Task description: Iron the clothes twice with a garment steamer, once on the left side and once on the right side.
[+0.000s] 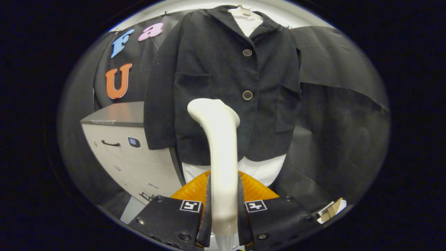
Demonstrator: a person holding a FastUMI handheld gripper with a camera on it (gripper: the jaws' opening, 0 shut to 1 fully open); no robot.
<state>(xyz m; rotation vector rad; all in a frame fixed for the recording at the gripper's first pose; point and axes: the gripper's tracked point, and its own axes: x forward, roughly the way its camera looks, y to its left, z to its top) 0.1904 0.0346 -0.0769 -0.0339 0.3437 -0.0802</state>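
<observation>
i see the garment steamer [221, 153], a pale handle rising from between my fingers and bending at its head toward the dark jacket [223, 87], which hangs buttoned over a white shirt [263, 170] just ahead. my gripper [223, 209] is narrowed onto the steamer handle, both fingers pressing its sides. the head seems to touch the jacket front, though i can't be sure. an orange base [254, 190] sits below, a grey cabinet [129, 153] to the left.

The white plastic steamer handle [220, 153] hides the lower front of the dark buttoned jacket [223, 80] and much of the orange ribbed object [195, 190] beyond the fingers.
</observation>
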